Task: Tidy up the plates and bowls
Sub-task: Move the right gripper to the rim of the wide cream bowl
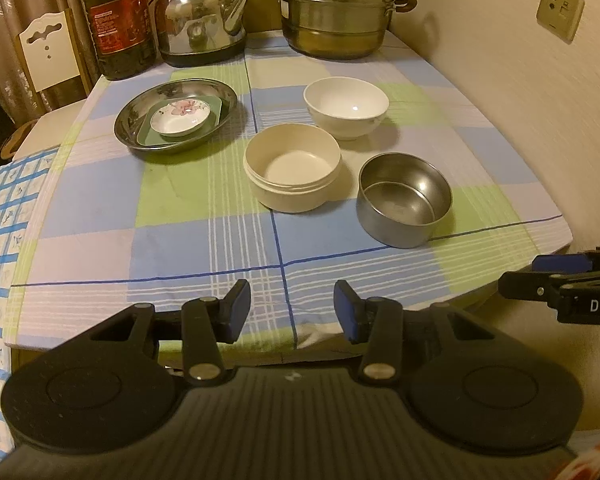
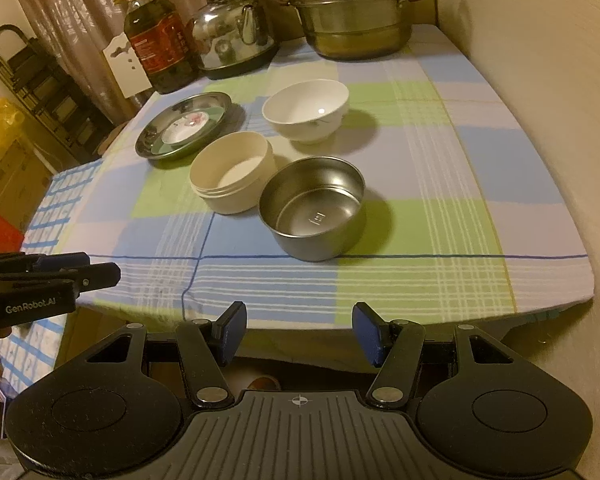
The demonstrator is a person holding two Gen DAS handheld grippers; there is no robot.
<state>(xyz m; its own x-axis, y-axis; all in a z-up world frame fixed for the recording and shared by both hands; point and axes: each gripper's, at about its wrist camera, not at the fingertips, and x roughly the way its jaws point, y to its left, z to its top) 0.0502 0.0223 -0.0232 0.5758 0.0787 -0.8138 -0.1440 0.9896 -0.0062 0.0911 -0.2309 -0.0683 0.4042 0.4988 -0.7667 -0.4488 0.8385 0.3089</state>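
I have both claws hanging short of the near edge of the desk, each spread wide with nothing between the pads: the left claw and the right claw. On the checked cloth I see a steel plate holding a green square dish with a small floral saucer on top. To its right stand three separate bowls: a white bowl farthest, a cream bowl in the middle, and a steel bowl nearest me.
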